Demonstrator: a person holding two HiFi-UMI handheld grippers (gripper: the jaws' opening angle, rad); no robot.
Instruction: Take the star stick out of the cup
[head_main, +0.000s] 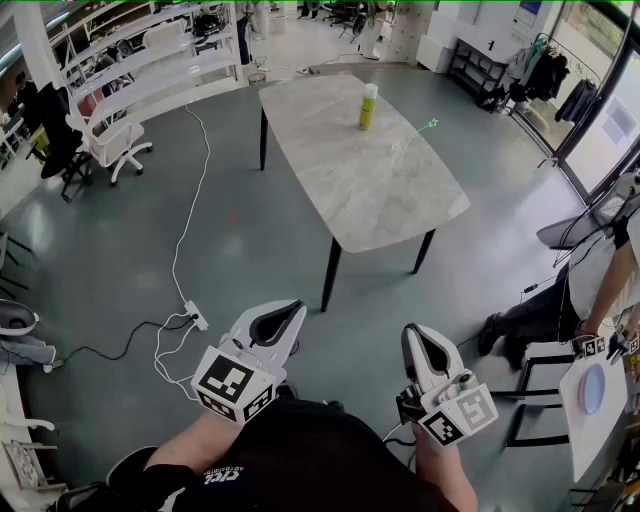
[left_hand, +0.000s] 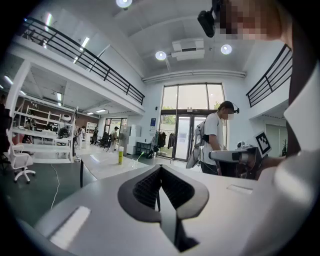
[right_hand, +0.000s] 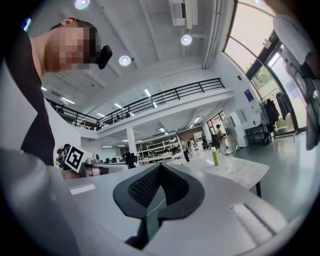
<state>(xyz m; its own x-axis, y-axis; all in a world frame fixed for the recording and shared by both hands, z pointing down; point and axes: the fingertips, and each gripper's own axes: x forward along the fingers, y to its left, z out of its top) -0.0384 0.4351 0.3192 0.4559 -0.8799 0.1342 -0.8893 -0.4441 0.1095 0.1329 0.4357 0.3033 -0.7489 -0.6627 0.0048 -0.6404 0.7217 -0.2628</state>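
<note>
Head view: star stick (head_main: 426, 130) leans upper-right from cup (head_main: 401, 150), well above closed, empty left hand-held gripper (head_main: 293, 310) and seemingly nearer right hand-held gripper (head_main: 413, 335).

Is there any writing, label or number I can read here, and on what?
Nothing is readable.
Shirt print: blurred, unreadable.
Blue wall sign: too small.
Bottle label: too small.
Marker cubes: square patterns only, no words.

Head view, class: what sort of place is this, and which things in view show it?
Probably a large open-plan lab or workshop hall: a lone stone-topped table on a wide grey floor, white shelving racks with an office chair beside them, and a railed mezzanine under a high ceiling.
</note>
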